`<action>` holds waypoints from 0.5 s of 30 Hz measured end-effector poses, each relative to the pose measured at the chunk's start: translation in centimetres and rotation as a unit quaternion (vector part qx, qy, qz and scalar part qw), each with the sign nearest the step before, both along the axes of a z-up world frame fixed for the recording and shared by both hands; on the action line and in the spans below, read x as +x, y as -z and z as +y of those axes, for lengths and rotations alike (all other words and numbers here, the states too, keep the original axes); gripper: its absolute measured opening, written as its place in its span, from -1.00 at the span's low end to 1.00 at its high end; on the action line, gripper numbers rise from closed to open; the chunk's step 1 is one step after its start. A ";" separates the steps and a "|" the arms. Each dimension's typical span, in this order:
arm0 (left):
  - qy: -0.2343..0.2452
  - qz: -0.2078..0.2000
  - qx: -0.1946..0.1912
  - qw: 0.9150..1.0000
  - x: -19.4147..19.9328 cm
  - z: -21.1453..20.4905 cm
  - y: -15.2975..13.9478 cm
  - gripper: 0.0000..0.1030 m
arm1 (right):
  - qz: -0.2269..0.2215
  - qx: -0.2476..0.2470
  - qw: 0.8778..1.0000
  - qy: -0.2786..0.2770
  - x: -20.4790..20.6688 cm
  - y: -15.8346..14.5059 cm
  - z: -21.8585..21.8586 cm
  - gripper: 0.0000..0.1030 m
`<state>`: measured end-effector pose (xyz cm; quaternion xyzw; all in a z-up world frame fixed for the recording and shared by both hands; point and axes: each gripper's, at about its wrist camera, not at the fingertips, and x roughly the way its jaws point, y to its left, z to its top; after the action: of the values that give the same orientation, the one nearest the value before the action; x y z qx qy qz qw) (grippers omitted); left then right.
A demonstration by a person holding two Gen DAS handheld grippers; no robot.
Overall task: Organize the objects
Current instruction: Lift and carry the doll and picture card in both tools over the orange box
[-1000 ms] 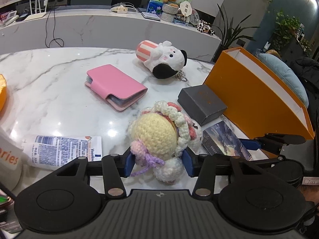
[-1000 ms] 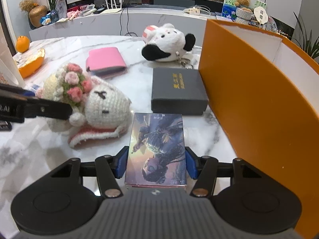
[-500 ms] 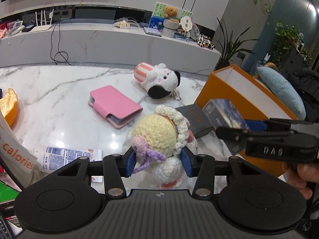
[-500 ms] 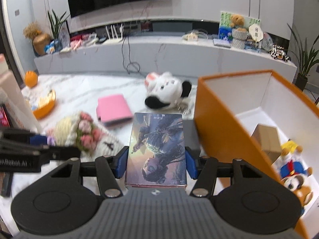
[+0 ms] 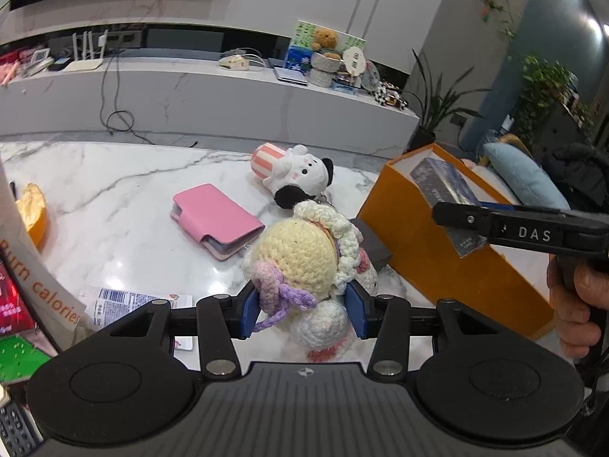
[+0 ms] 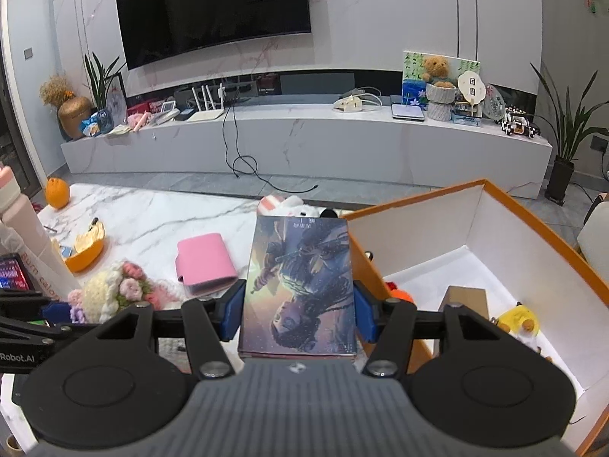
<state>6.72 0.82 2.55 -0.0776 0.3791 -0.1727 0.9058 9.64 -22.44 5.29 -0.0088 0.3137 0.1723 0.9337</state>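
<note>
My left gripper (image 5: pixel 300 314) is shut on a crocheted yellow and white doll (image 5: pixel 304 262) and holds it above the marble table (image 5: pixel 114 205). The doll also shows in the right wrist view (image 6: pixel 114 293). My right gripper (image 6: pixel 298 312) is shut on a flat box with a dark illustrated cover (image 6: pixel 300 285), held above the left wall of the orange box (image 6: pixel 533 228). In the left wrist view that flat box (image 5: pixel 445 194) hangs over the orange box (image 5: pixel 430 243).
On the table lie a pink wallet (image 5: pixel 215 219), a black and white plush with a striped hat (image 5: pixel 295 173), a dark grey box (image 5: pixel 371 243), a tube (image 5: pixel 129 301) and orange peel (image 5: pixel 32 209). Inside the orange box are a cardboard box (image 6: pixel 464 301) and small toys (image 6: pixel 521 320).
Both grippers have lifted their objects off the table. My right gripper carried the flat box up and right, over the orange box. The doll rose with my left gripper.
</note>
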 end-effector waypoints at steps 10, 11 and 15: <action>-0.003 -0.018 0.018 1.000 -0.9 -3.1 -3.7 0.05 | -0.026 0.028 0.999 0.030 0.5 -2.4 -3.4 0.15; -0.001 -0.020 0.020 1.000 -0.9 -3.6 -4.2 0.05 | -0.030 0.030 0.999 0.034 0.5 -2.7 -3.9 0.15; 0.007 -0.030 0.028 0.999 -0.7 -5.7 -5.5 0.05 | -0.041 0.024 0.998 0.043 0.9 -3.4 -6.2 0.15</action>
<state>6.05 -4.92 8.08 -0.0446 0.3571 -0.1707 0.9173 10.52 -28.65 8.64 0.0202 0.2709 0.1387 0.9524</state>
